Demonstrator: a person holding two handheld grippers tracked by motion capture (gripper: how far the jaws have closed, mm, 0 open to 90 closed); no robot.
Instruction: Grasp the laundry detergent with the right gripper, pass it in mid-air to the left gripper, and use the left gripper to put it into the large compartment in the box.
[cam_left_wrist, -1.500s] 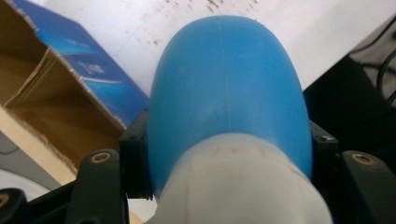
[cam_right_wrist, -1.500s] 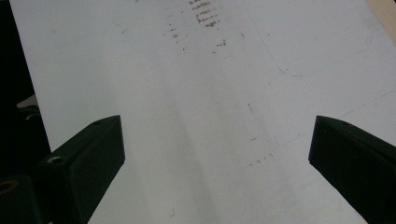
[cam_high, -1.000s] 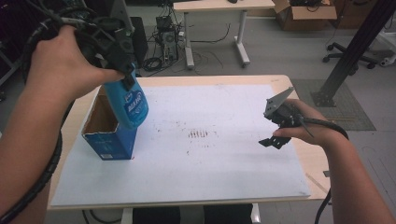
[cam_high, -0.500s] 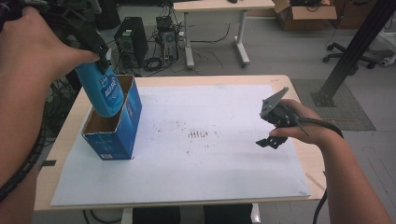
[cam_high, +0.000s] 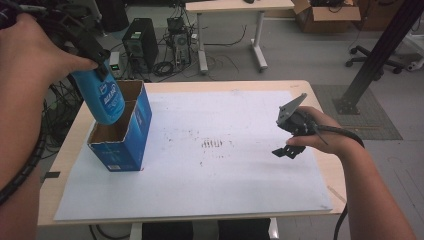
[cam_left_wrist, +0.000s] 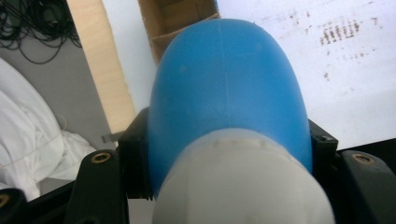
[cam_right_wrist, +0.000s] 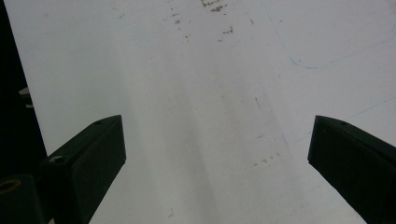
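The left hand-held gripper (cam_high: 95, 62) is clamping a blue bottle (cam_high: 104, 100) by its upper part, the bottle hanging tilted below it, its lower end dipping into the open blue cardboard box (cam_high: 131, 135) on the table (cam_high: 320, 170). The right hand-held gripper (cam_high: 287, 135) is hovering with jaws spread, empty, well apart.

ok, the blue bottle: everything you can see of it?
The bottle is blue, plastic by the look, with a white-lettered label and a pale cap end. The left gripper is shut on it near the cap. It hangs tilted, base down, over the open blue box, its lower end at the opening.
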